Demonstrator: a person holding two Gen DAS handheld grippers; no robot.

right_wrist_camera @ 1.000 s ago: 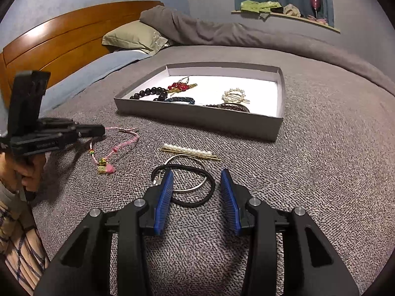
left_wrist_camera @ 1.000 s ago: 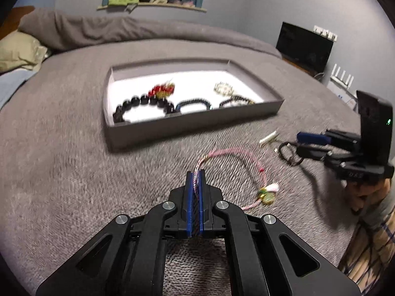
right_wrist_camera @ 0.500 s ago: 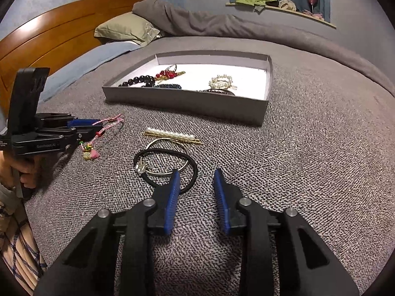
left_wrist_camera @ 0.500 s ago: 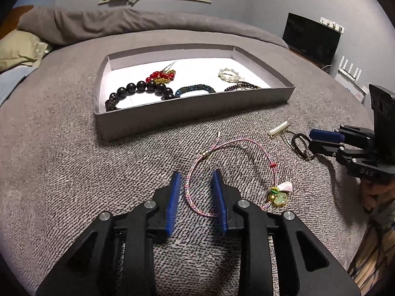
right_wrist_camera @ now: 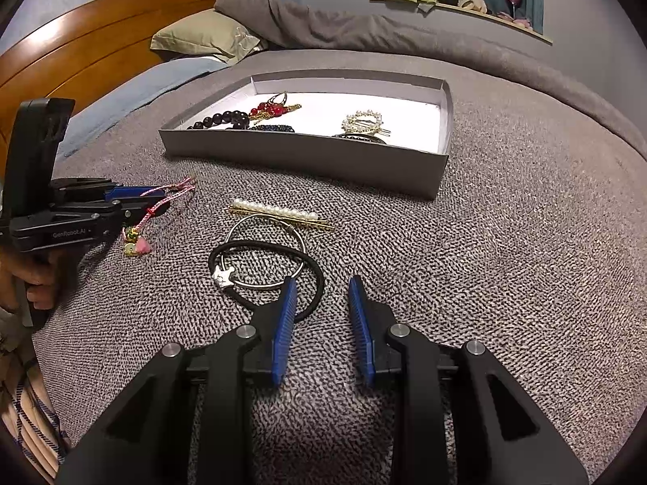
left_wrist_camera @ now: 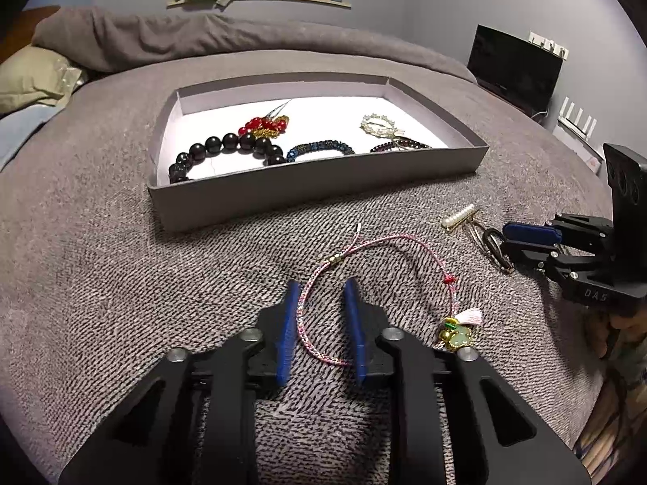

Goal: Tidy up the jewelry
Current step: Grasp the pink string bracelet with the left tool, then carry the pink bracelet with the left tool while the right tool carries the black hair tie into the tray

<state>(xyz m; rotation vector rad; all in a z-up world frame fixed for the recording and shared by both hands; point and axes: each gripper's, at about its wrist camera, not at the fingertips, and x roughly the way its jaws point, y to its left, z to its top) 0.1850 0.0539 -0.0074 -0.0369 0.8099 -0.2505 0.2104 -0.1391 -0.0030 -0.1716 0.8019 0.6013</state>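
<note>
closing on the pink braided cord bracelet (left_wrist_camera: 380,279) on the grey blanket (left_wrist_camera: 121,283), the left gripper (left_wrist_camera: 321,315) straddles it, pads not yet pinching. right gripper (right_wrist_camera: 321,311), also closing, holds nothing. next: pinch, carry to the grey cardboard tray (left_wrist_camera: 307,186).

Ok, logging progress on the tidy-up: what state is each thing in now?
Tray: open, partly filled.
Pink cord bracelet: on the blanket, one strand between the left gripper's closing jaws, not yet pinched.
Black hair tie: on the blanket, outside the right gripper's closing jaws.
Pearl clip: on the blanket.
</note>
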